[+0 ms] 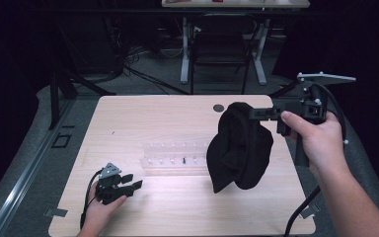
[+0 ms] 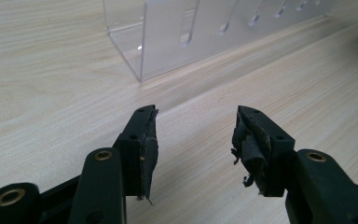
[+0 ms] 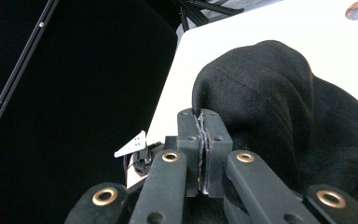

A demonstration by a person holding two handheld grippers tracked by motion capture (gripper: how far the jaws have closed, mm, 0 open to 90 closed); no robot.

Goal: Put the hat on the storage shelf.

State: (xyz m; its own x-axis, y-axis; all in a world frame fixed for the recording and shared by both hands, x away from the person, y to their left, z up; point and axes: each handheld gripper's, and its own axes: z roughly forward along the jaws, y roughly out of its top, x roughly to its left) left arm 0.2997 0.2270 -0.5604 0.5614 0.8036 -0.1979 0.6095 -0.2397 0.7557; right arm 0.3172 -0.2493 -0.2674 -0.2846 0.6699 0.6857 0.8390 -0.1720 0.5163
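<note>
A black knit hat [image 1: 239, 147] hangs above the right half of the wooden table [image 1: 128, 118], lifted by its top edge. My right gripper [image 1: 253, 114] is shut on that edge, and in the right gripper view its jaws [image 3: 204, 122] pinch the black fabric [image 3: 270, 98]. My left gripper [image 1: 133, 182] rests low at the table's front left, open, with nothing between its fingers. In the left gripper view its jaws [image 2: 193, 135] stand apart over bare wood, pointing toward a clear plastic rack [image 2: 177, 42].
The clear plastic rack [image 1: 175, 157] with a row of slots lies across the table's middle, left of the hat. A round grommet [image 1: 218, 107] sits near the far edge. Beyond the table stand a dark chair [image 1: 220, 47] and white desk legs [image 1: 185, 49].
</note>
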